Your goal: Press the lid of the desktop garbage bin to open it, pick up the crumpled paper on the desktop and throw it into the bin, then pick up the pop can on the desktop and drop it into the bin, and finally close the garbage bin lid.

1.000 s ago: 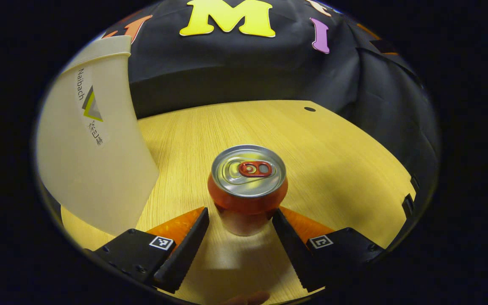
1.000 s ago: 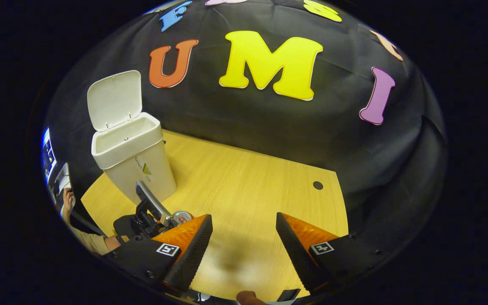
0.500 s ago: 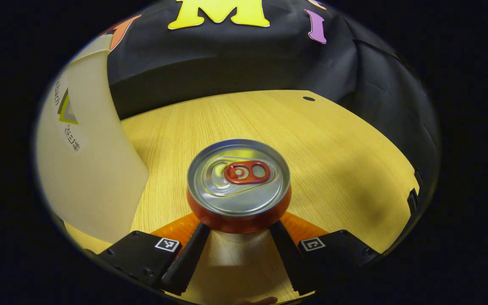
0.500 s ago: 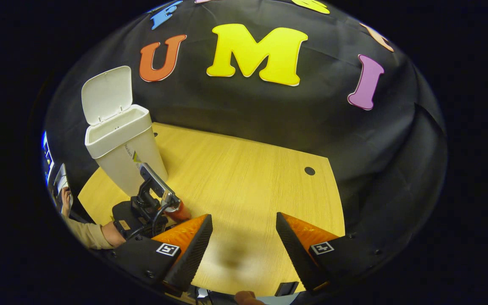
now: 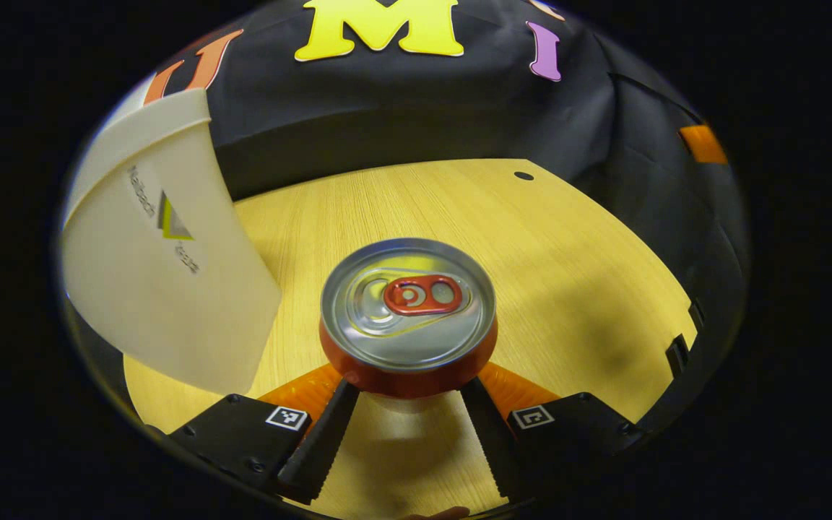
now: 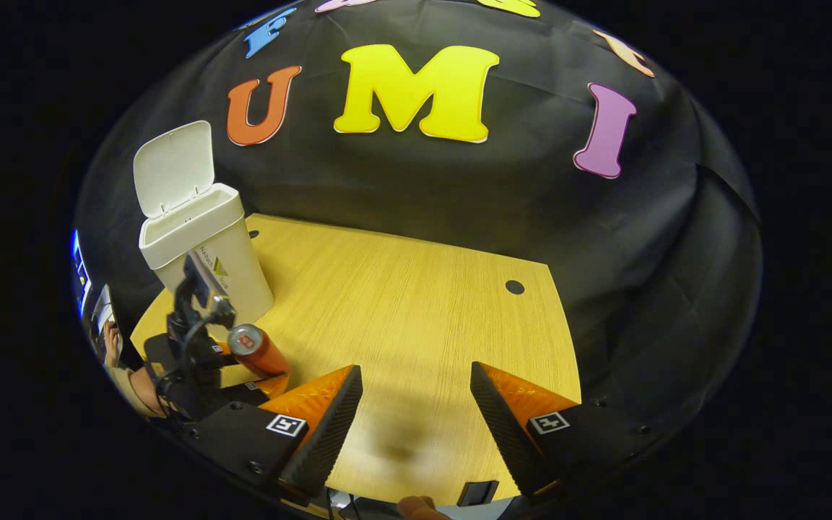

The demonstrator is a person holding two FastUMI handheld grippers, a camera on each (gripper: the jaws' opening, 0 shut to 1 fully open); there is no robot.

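The left gripper (image 5: 405, 426) is clamping the can (image 5: 409, 318) between its two fingers, one finger (image 5: 318, 440) pressing on each side of the can's lower body. In the left gripper view the can is standing upright in the grip, with its silver top and red pull tab facing the camera. Its shadow is falling on the table (image 5: 575, 274) directly beneath it, which suggests the can is hanging clear of the surface, though the contact point itself is hidden behind the can.

The bin (image 5: 163, 274) is standing just to the left of the can in this view, its pale side wall rising close beside the gripper. In the right gripper view the same bin (image 6: 203, 253) is sitting near the far left corner of the table (image 6: 416, 303), and its lid (image 6: 172, 167) is standing open, tilted back toward the wall.

In that same view the left gripper (image 6: 261, 368) is appearing farther off at the lower left, held by a hand (image 6: 143, 386), with the can (image 6: 257, 350) gripped and leaning in front of the bin.

The right gripper (image 6: 416, 419) is hovering above the near edge of the table with its jaws apart and nothing between them.

A small dark hole (image 6: 514, 287) is showing in the tabletop toward the far right.
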